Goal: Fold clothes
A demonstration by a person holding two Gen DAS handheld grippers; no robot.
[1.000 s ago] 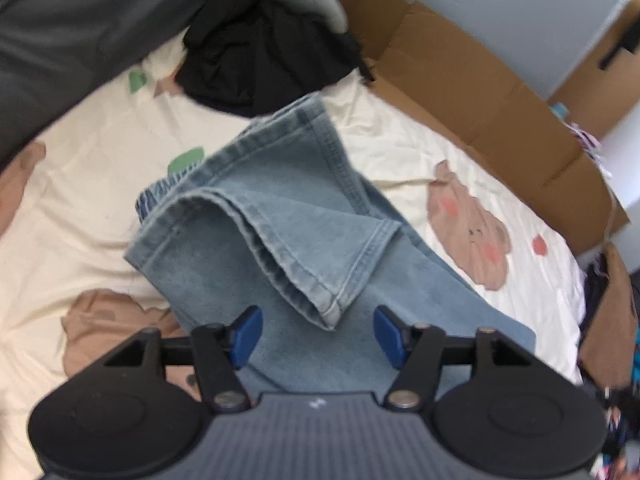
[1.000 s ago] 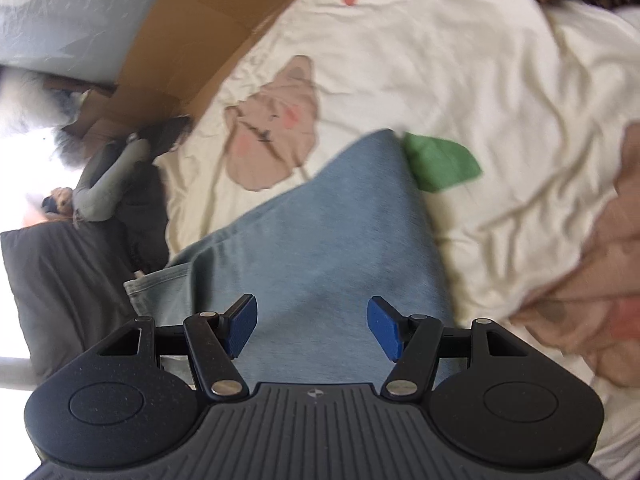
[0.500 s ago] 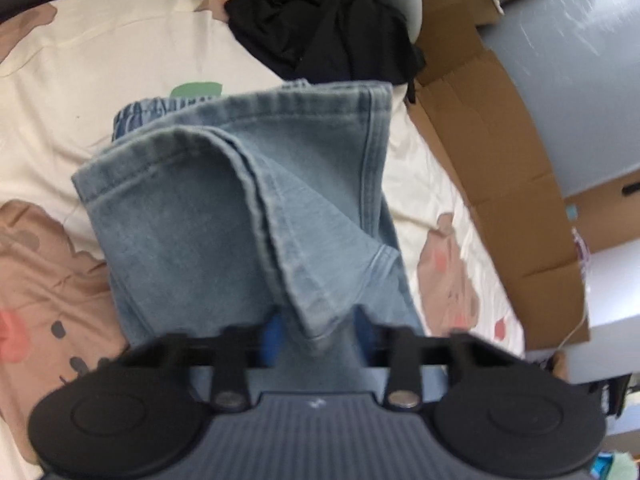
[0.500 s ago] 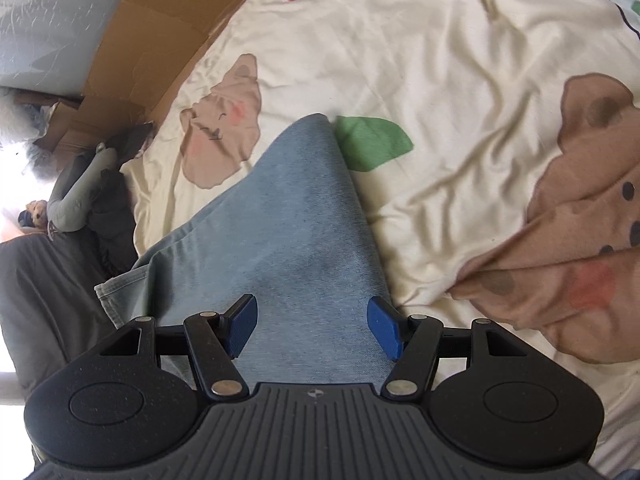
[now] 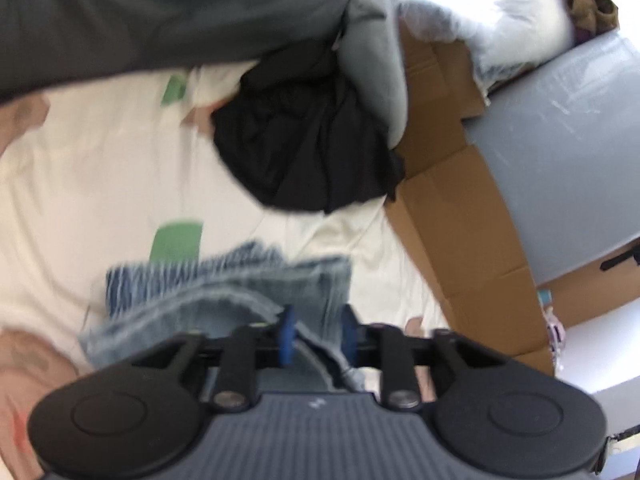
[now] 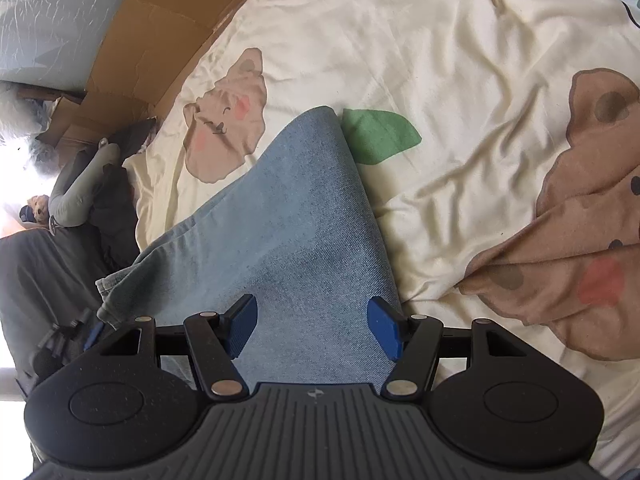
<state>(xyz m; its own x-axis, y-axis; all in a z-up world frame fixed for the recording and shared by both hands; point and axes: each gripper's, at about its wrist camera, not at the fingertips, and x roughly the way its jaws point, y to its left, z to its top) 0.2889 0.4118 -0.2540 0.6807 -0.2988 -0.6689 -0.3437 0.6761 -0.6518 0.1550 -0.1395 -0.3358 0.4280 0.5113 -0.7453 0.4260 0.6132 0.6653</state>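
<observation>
Light blue jeans (image 6: 288, 240) lie on a cream bedsheet (image 6: 440, 80) printed with bears and green leaves. In the left wrist view my left gripper (image 5: 316, 334) is shut on a hemmed leg end of the jeans (image 5: 240, 300), which bunches up in front of the blue pads; the view is blurred. In the right wrist view my right gripper (image 6: 312, 326) stands open just over a smooth folded part of the jeans, with the denim running forward between the pads to a rounded corner.
A black garment (image 5: 304, 152) and a grey one (image 5: 376, 72) are heaped at the far side of the sheet (image 5: 100, 168). Flattened cardboard (image 5: 452, 220) lines the bed's edge by a grey wall. A dark grey blanket (image 5: 160, 12) lies along the back.
My left gripper closed on the jeans' leg end and carried it toward the black garment, the denim now bunched and blurred. My right gripper stayed open and shifted slightly over the fold.
</observation>
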